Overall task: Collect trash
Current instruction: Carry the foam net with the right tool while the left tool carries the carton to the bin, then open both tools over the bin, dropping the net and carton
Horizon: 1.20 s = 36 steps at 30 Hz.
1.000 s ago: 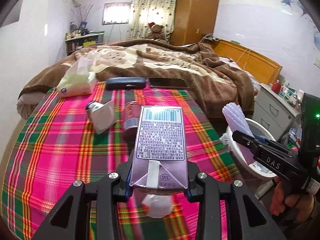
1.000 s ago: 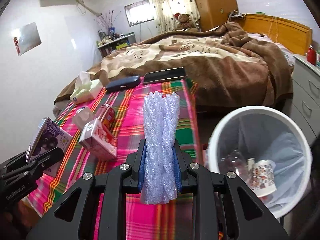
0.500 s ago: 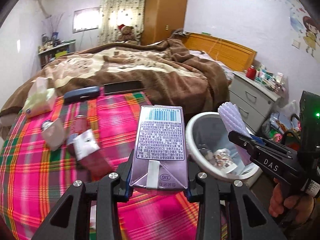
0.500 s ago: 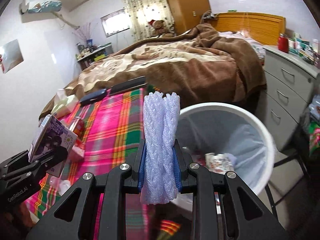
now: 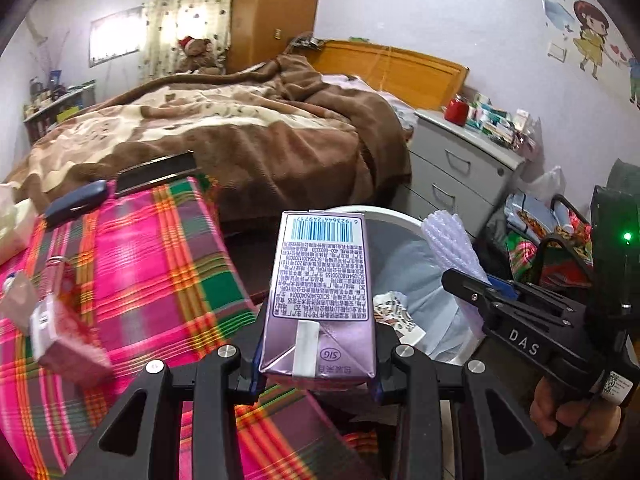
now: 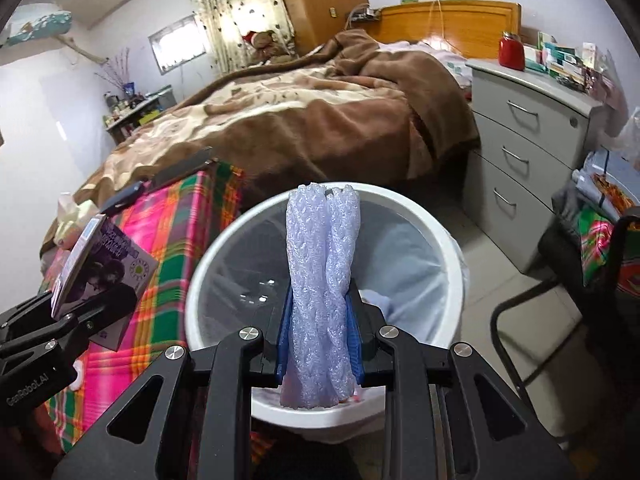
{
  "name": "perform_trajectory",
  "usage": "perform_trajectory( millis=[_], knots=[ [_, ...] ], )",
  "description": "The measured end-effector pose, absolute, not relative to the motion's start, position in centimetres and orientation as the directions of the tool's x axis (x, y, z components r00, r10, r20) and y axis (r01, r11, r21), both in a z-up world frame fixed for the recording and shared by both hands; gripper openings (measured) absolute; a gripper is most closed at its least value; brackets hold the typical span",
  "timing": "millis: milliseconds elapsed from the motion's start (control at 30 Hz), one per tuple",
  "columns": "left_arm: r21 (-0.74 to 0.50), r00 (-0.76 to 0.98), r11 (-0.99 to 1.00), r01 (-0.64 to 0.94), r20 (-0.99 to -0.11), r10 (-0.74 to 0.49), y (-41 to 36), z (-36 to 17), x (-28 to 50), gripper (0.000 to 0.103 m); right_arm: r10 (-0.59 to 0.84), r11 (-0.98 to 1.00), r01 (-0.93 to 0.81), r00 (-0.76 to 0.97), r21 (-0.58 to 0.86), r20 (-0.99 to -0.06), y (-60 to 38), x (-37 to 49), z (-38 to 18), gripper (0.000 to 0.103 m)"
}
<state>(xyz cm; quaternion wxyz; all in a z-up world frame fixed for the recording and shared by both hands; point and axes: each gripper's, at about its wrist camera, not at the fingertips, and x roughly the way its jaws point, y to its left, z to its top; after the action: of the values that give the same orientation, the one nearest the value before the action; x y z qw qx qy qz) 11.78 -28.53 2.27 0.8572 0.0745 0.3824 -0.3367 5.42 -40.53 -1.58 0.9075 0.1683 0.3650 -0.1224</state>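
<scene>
My left gripper [image 5: 318,354] is shut on a purple drink carton [image 5: 320,280] and holds it upright at the table's right edge, just left of the white trash bin [image 5: 404,220]. My right gripper [image 6: 320,344] is shut on a roll of white foam netting [image 6: 322,280] directly above the bin's opening [image 6: 448,248]. The bin is lined with a pale bag and holds a printed paper cup [image 5: 394,312]. The left gripper and carton [image 6: 104,264] show at the left of the right wrist view; the right gripper and netting [image 5: 452,240] at the right of the left wrist view.
A table with a pink plaid cloth [image 5: 132,264] holds a red carton [image 5: 60,340], a small white box [image 5: 16,300], a dark case [image 5: 76,202] and a black slab [image 5: 156,172]. A bed with a brown blanket [image 6: 320,120] lies behind. Grey drawers [image 6: 532,148] stand right of the bin.
Both grippers have swung right from over the table toward the bin. The netting now hangs over the bin's opening, and the carton sits beside its rim.
</scene>
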Motion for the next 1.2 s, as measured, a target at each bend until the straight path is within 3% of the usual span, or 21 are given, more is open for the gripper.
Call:
perform_trajectory(
  millis=[467,533,600,667,700,1200],
  knots=[
    [-0.134,0.430,0.747,0.652,-0.745,-0.509,-32.7,-0.4,13.4,0.038,-0.064,0.908,0.351,0.658,0.230,-0.751,-42.7,6.0,-3.5,0.026],
    [-0.136,0.431,0.751,0.646,-0.746,-0.507,-32.8,-0.6,13.7,0.046,-0.068,0.910,0.350,0.653,0.222,-0.754,-42.7,6.0,-3.6,0.027],
    [-0.138,0.435,0.754,0.642,-0.745,-0.506,-32.7,-0.7,13.8,0.060,-0.064,0.913,0.344,0.653,0.220,-0.755,-42.6,6.0,-3.7,0.033],
    [-0.142,0.438,0.756,0.639,-0.740,-0.509,-32.6,-0.6,13.9,0.062,-0.058,0.913,0.340,0.656,0.225,-0.753,-42.6,6.0,-3.6,0.050],
    [-0.144,0.438,0.755,0.639,-0.739,-0.512,-32.5,-0.6,13.9,0.062,-0.055,0.913,0.337,0.657,0.228,-0.752,-42.6,6.0,-3.6,0.053],
    [-0.154,0.467,0.781,0.606,-0.725,-0.506,-29.6,0.2,13.0,0.063,-0.057,0.906,0.344,0.679,0.248,-0.732,-41.9,5.5,-2.9,0.054]
  ],
)
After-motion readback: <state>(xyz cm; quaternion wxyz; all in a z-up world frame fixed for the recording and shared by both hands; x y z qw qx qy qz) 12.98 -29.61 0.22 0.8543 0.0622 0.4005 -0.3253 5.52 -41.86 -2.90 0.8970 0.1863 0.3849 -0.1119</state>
